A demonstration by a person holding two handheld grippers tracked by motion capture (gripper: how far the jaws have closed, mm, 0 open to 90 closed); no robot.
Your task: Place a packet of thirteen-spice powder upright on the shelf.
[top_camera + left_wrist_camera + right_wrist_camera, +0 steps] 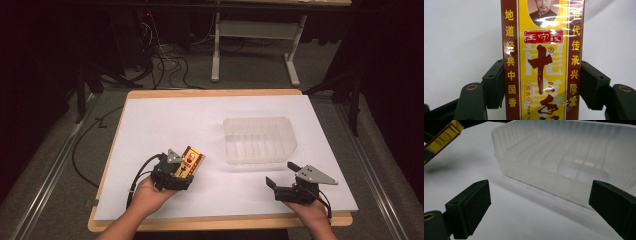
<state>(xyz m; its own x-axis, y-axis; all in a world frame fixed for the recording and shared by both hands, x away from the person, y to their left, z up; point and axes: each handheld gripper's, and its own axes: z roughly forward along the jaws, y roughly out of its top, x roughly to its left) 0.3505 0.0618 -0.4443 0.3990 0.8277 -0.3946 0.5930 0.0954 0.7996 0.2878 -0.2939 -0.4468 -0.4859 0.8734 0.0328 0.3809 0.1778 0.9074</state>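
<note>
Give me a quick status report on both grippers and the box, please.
Left gripper shut on yellow-and-maroon cardboard seasoning box, lifted off the white table. Right gripper open, empty. Clear ribbed plastic bin unobstructed.

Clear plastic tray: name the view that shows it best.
The right gripper view: the clear plastic tray looms close, its inner ribs plain. The high view shows the tray whole but small; in the left gripper view the seasoning box blocks it.

A lab: dark room, tangled cables (165,60), bare workbench frame (255,35)

The left gripper (541,82) clamps a yellow and brown box (541,62) between its black jaws. The box stands upright over the white table (461,37).
</note>
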